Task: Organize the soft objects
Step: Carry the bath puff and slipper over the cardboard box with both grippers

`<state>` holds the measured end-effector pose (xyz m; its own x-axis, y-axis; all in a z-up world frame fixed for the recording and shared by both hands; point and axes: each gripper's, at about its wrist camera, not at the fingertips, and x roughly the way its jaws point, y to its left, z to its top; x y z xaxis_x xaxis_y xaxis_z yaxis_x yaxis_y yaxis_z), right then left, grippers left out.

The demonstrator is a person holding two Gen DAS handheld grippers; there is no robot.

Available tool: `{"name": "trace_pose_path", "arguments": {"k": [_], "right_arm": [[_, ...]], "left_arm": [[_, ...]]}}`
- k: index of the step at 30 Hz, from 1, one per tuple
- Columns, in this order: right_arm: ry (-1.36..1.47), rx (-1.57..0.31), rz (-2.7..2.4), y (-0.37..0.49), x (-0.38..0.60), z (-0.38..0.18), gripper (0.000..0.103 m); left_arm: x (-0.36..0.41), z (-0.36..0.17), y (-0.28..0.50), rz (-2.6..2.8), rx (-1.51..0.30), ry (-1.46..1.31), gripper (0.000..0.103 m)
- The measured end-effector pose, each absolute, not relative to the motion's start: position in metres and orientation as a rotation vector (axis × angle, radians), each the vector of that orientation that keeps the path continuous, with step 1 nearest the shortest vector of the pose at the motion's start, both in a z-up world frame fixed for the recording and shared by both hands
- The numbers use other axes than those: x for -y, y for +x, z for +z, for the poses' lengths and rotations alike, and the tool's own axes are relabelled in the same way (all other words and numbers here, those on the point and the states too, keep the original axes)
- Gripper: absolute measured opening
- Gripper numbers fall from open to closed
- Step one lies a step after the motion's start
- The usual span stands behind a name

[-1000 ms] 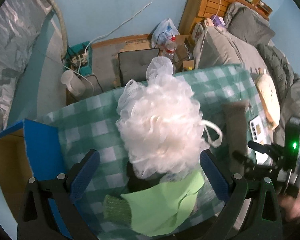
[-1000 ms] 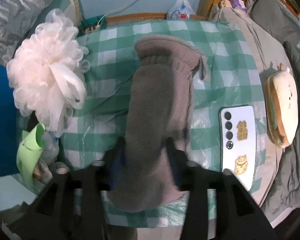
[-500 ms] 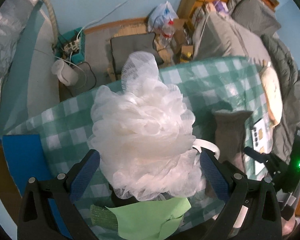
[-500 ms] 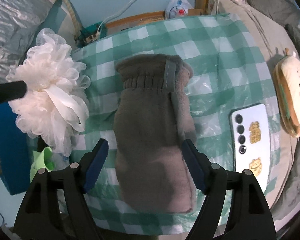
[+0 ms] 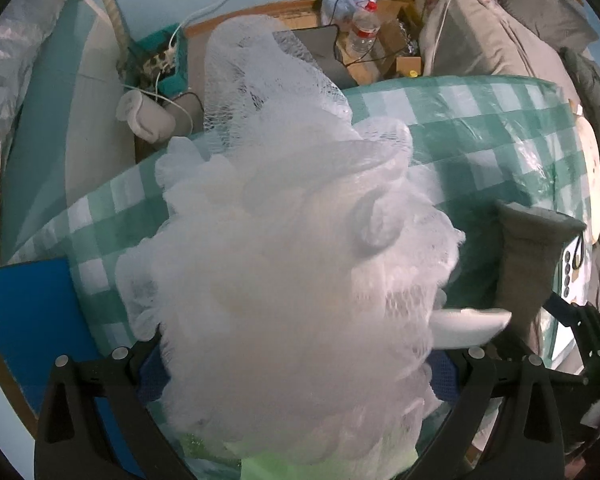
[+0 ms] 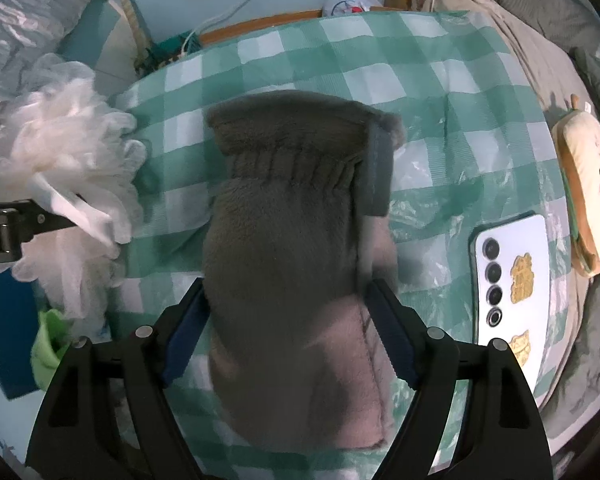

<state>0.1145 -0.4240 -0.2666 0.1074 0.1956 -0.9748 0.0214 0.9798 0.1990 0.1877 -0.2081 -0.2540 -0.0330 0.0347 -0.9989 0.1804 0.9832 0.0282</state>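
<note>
Loofah (image 5: 292,280) hangs in the left gripper (image 5: 300,376), its pads pressing the mesh, above a green cloth (image 5: 324,464) and a blue box (image 5: 28,320) at the left edge of the checked surface (image 5: 480,128). Right of the loofah, a grey mitten (image 6: 296,248) lies flat on the surface between the jaws of the right gripper (image 6: 288,332), which are opening and no longer pinch it. Right of the mitten sit a phone (image 6: 512,280) and a plush toy (image 6: 588,192). By my reading sorting is midway: the loofah is nearly stowed; mitten and plush toy remain
</note>
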Motion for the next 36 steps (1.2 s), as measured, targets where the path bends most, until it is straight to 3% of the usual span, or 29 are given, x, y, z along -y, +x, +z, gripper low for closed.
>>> {"name": "trace_pose_path", "arguments": {"k": [9, 12, 14, 18, 22, 36], "right_arm": [[0.028, -1.459, 0.067, 0.129, 0.395, -0.277, 0.083], [-0.069, -1.455, 0.049, 0.129, 0.381, -0.28, 0.081], [-0.083, -1.441, 0.043, 0.13, 0.378, -0.279, 0.074], [-0.078, -1.418, 0.032, 0.124, 0.387, -0.276, 0.044], [-0.041, -1.389, 0.055, 0.113, 0.407, -0.266, 0.021], [0.006, -1.32, 0.127, 0.086, 0.427, -0.227, 0.017]], "left_arm": [[0.204, -0.267, 0.195, -0.122, -1.604, 0.192, 0.101], [0.199, -0.267, 0.195, -0.121, -1.599, 0.179, 0.089], [0.195, -0.263, 0.196, -0.124, -1.582, 0.172, 0.082], [0.191, -0.253, 0.186, -0.137, -1.554, 0.153, 0.068], [0.187, -0.246, 0.175, -0.149, -1.524, 0.152, 0.064], [0.181, -0.2, 0.154, -0.178, -1.362, 0.264, 0.06]]}}
